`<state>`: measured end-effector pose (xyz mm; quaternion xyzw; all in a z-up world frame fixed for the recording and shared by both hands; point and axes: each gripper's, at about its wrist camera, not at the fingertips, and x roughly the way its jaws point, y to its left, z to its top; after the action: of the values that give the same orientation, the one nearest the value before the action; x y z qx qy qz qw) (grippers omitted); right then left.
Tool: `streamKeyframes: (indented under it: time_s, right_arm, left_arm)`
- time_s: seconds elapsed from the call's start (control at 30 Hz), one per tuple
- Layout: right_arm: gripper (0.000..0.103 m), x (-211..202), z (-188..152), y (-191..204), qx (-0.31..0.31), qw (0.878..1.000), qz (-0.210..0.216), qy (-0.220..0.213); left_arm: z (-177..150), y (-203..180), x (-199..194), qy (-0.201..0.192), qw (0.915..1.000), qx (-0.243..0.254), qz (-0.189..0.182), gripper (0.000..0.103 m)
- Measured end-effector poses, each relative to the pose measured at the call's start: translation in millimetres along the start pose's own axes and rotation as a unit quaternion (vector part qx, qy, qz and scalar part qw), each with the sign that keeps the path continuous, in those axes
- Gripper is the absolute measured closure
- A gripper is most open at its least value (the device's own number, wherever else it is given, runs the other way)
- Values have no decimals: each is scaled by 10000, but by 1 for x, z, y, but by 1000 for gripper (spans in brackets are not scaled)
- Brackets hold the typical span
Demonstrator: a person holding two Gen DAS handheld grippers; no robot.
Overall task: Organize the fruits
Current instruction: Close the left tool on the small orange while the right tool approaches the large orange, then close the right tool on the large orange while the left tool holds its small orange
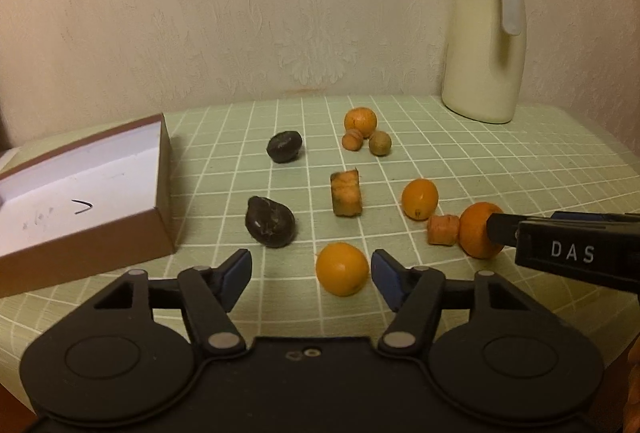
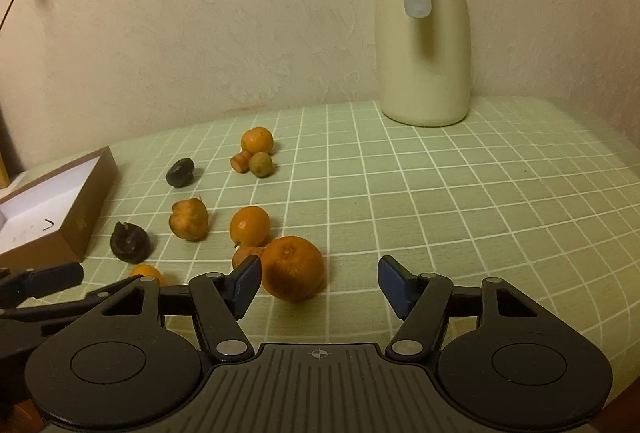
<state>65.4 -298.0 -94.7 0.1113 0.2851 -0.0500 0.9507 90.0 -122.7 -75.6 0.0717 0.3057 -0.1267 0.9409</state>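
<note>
Orange fruits: five
Dark fruits: two
Box: one, left
Left gripper: parted around a fruit, not pressing
Right gripper: parted, left pad beside a large orange

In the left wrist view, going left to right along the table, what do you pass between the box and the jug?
Open box → nearer dark fruit → cut orange chunk → oval orange fruit → carrot stub → cream jug.
</note>
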Motion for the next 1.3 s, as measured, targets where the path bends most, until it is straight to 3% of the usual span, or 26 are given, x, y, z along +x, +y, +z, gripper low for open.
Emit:
streamKeyframes:
  time_s: [0.27,0.33,0.4,0.5,0.87,1.3]
  right_arm:
    - [37,13,1,-1,31,9999,62,93]
    - [37,16,2,0,38,9999,94,100]
    - [37,19,2,0,42,9999,131,104]
    - [49,21,2,1,83,9995,270,124]
    - [60,30,0,6,93,9990,377,235]
    - [61,26,-1,4,119,9991,341,233]
  left_arm:
    - [1,-7,16,70,10000,14,-39,53]
    - [0,-9,20,109,9999,14,-50,59]
    - [-2,-9,24,161,9998,-16,-114,73]
    - [-3,-11,26,172,9997,3,-156,79]
    - [-2,-9,29,168,9998,-43,-116,78]
    - [-4,-12,26,69,10000,-8,-71,79]
